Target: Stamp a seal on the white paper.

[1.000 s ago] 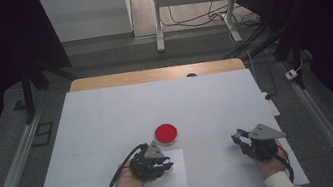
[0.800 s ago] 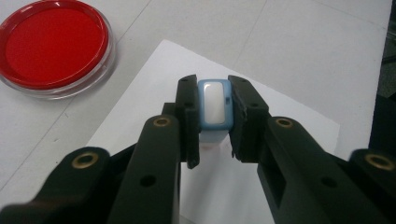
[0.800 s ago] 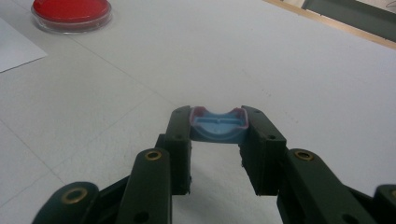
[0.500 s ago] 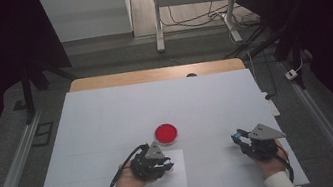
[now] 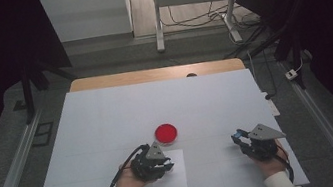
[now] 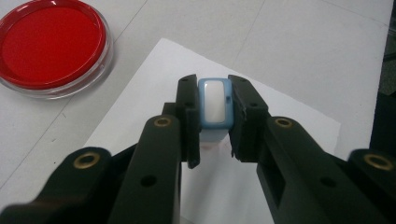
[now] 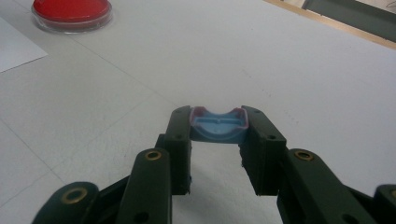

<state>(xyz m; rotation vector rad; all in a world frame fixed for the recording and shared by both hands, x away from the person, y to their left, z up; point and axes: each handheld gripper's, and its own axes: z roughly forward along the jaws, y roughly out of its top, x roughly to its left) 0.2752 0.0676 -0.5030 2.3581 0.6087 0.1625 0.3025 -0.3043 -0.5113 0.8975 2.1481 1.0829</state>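
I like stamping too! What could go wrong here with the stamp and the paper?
The left gripper pinches the blue stamp over the white paper. The loose sheet might slide or lift with it, smudging the print. The right gripper squeezes a small blue cap by its edges; it could pop out.

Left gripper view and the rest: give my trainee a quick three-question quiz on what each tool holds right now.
1. True or false: the left tool is shut on a blue-and-white stamp over the sheet of paper.
2. What does the right tool grip? A) blue stamp cap B) a pen C) nothing
3. Fill in: the red ink pad lies just beyond the paper's ___ edge in the high view.

Key: 1 true; 2 A; 3 far.
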